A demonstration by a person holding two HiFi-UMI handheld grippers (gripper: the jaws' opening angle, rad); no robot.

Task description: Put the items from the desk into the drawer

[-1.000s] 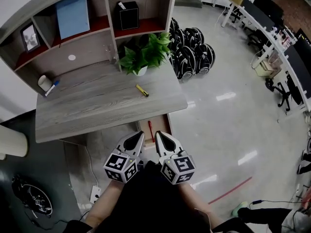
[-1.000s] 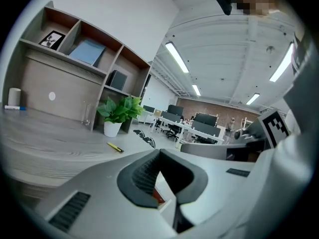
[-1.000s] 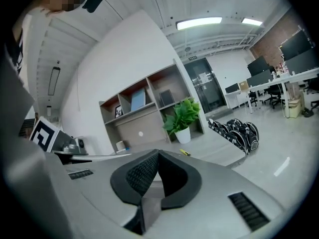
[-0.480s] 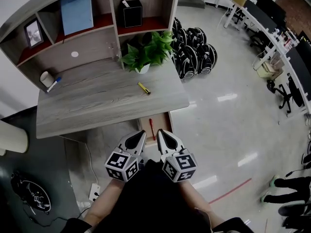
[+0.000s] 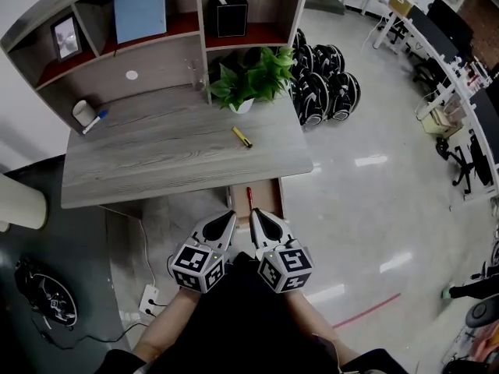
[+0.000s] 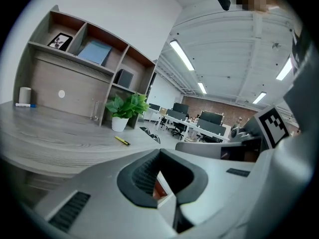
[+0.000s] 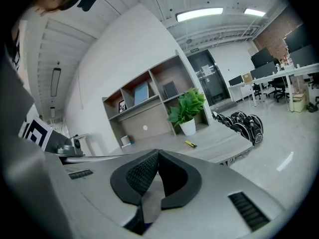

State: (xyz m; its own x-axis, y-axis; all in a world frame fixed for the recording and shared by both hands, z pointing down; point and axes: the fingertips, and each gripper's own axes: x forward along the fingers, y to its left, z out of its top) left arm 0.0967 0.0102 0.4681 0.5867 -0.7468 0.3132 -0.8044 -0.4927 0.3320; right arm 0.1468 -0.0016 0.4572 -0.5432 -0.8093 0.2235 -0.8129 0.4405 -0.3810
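Observation:
A short yellow pen (image 5: 242,137) lies on the grey desk (image 5: 156,158), in front of a potted plant (image 5: 251,84). A blue marker (image 5: 97,121) rests by a white cup (image 5: 82,112) at the desk's far left. Under the desk's right front edge the drawer (image 5: 267,197) stands pulled out, with a red pen (image 5: 249,196) inside. My left gripper (image 5: 228,217) and right gripper (image 5: 255,216) hang side by side just short of the drawer, both shut and empty. The yellow pen (image 6: 122,141) is far beyond the left gripper (image 6: 159,152); the right gripper (image 7: 158,153) also faces the yellow pen (image 7: 190,144).
A shelf unit (image 5: 187,29) at the back of the desk holds a picture frame, a blue book and a black box. Several black bags (image 5: 323,80) sit on the floor right of the desk. A power strip (image 5: 150,298) and cables lie on the floor at left.
The head view has shifted, so the desk and drawer sit lower and further right in the picture. Both grippers stay shut and in place.

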